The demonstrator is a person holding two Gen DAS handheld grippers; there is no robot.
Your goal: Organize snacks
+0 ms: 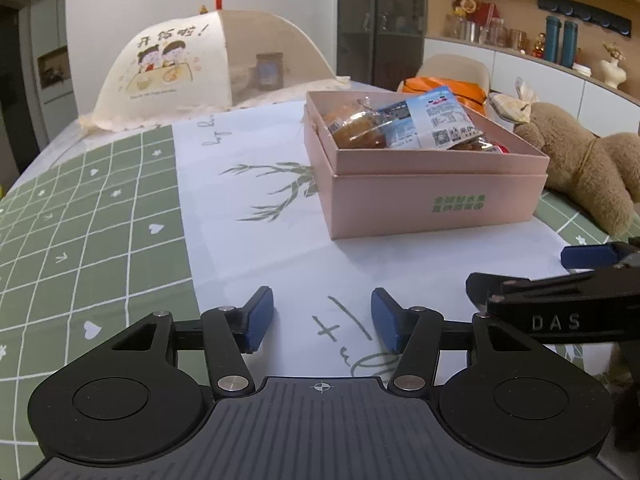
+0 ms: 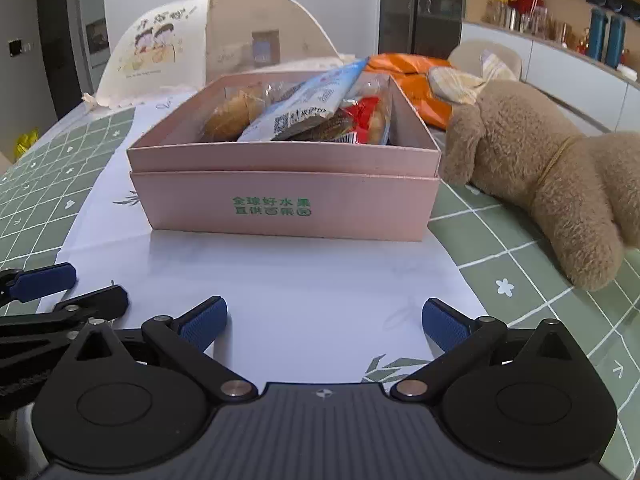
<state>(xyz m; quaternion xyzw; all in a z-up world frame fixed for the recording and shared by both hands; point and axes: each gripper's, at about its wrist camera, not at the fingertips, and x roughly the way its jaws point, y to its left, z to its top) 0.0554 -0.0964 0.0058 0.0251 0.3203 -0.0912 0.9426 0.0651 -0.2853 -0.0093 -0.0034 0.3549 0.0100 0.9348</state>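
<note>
Both tongs, left gripper point(image 1: 322, 322) and right gripper point(image 2: 324, 326), hung released and empty just short of the pink box point(image 2: 286, 204), where the snack packets point(image 2: 304, 112) already sat piled, probably backed off since nothing loose lay on the white mat point(image 2: 280, 280).

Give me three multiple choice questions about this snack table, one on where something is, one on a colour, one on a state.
1. Where are the wrapped snacks? A in the box B under the food cover C on the plush toy
2. What colour is the box? A green B pink C blue
3. How is the right gripper? A shut on a snack B shut, holding nothing C open, holding nothing

A: the packets lie inside its walls.
B: its cardboard sides are pink.
C: its blue pads stand apart over bare tablecloth.
</note>
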